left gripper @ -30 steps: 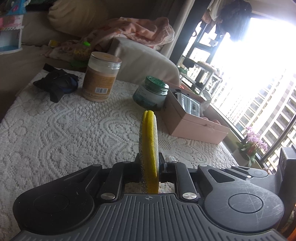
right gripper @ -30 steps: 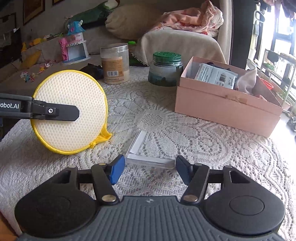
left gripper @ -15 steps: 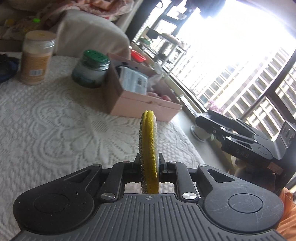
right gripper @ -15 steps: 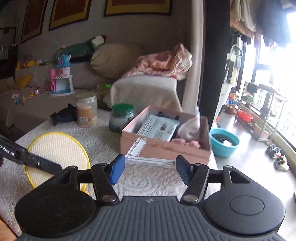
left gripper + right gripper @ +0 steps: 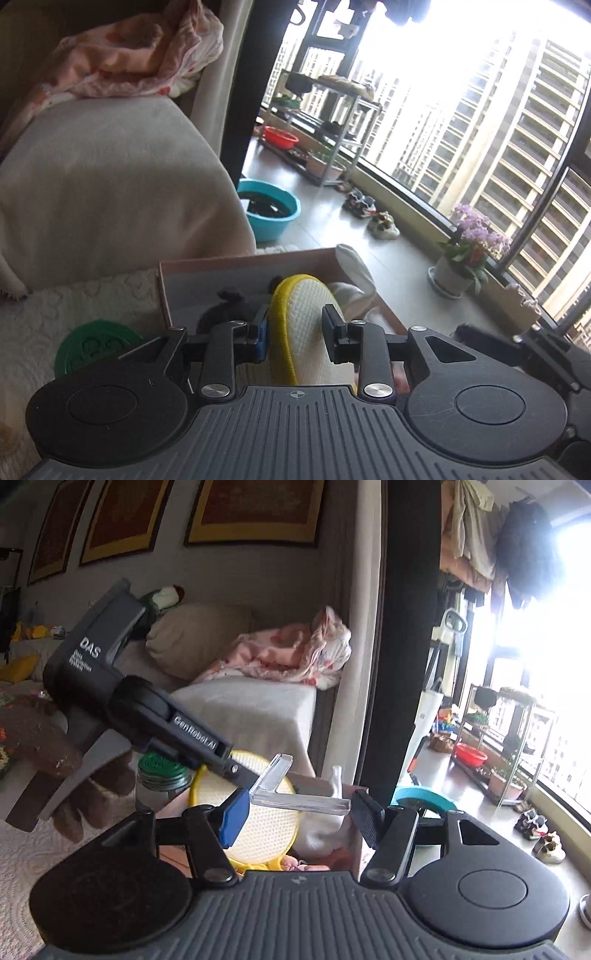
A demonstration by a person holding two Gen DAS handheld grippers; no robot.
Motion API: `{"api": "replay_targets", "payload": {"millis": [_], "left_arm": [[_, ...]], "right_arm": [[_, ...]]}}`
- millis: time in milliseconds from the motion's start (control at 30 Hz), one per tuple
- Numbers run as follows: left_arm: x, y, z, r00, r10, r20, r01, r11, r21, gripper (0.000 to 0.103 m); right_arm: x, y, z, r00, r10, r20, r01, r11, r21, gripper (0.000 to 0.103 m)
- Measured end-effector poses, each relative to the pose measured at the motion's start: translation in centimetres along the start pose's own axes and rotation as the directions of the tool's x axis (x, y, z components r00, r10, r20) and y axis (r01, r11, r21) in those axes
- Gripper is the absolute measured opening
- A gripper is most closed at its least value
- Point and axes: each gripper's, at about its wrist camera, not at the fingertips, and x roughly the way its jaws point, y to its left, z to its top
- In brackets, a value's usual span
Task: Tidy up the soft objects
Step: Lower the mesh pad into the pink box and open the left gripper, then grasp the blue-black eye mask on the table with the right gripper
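Note:
A round yellow-rimmed mesh pad lies tilted between the fingers of my left gripper, over the open pink box. The jaws stand apart from the pad, so the left gripper is open. The pad also shows in the right wrist view, with the left gripper above it. My right gripper is shut on a clear L-shaped plastic piece and holds it in the air beside the box. White cloth and dark items lie in the box.
A green-lidded jar stands left of the box on the white lace tablecloth. A covered sofa arm is behind. A teal basin and a potted flower stand on the floor by the window.
My left gripper moved right over the pink box and opened, letting go of the mesh pad. My right gripper rose with the clear plastic piece.

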Motion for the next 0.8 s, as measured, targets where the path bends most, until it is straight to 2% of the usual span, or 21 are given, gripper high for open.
{"api": "replay_targets", "payload": {"millis": [100, 200, 300, 400, 467, 533, 567, 633, 700, 800], "left_arm": [[-1.4, 1.0, 0.3, 0.999, -0.024, 0.041, 0.025, 0.999, -0.039, 0.032], [-2.9, 1.7, -0.1, 0.999, 0.006, 0.044, -0.005, 1.000, -0.019, 0.032], [-5.3, 2.9, -0.5, 0.996, -0.004, 0.087, 0.006, 1.000, -0.029, 0.032], [-7.7, 4.2, -0.8, 0.993, -0.003, 0.116, 0.007, 0.999, -0.039, 0.032], [-9.0, 4.9, -1.5, 0.993, 0.015, 0.121, -0.012, 1.000, -0.023, 0.032], [-11.0, 5.8, -2.5, 0.989, 0.060, 0.136, -0.060, 0.998, 0.002, 0.032], [-12.3, 6.5, -3.1, 0.983, 0.103, 0.153, -0.108, 0.994, 0.020, 0.032], [-14.7, 7.7, -4.2, 0.960, 0.200, 0.196, -0.212, 0.976, 0.043, 0.032], [-17.8, 10.4, -4.9, 0.915, 0.322, 0.242, -0.335, 0.942, 0.013, 0.032], [-21.0, 14.7, -6.3, 0.857, 0.463, 0.227, -0.448, 0.886, -0.114, 0.032]], "right_arm": [[5.1, 0.5, -0.9, 0.993, 0.033, -0.110, -0.032, 0.999, 0.013, 0.061], [8.2, 0.7, -1.4, 0.980, 0.050, -0.193, -0.046, 0.999, 0.024, 0.059], [8.8, 0.6, -1.3, 0.978, 0.073, -0.197, -0.064, 0.997, 0.049, 0.061], [8.4, 0.9, -1.1, 0.972, 0.083, -0.218, -0.079, 0.997, 0.026, 0.065], [8.0, 1.1, -1.1, 0.972, 0.079, -0.220, -0.081, 0.997, -0.002, 0.065], [7.7, 1.1, -1.0, 0.972, 0.072, -0.223, -0.076, 0.997, -0.011, 0.066], [7.2, 1.1, -1.1, 0.973, 0.070, -0.221, -0.073, 0.997, -0.005, 0.066], [6.4, 1.0, -1.2, 0.974, 0.068, -0.215, -0.067, 0.998, 0.012, 0.066], [5.6, 1.2, -1.1, 0.977, 0.066, -0.200, -0.063, 0.998, 0.019, 0.066], [5.0, 1.8, -0.1, 0.983, 0.071, -0.171, -0.069, 0.997, 0.019, 0.066]]}}
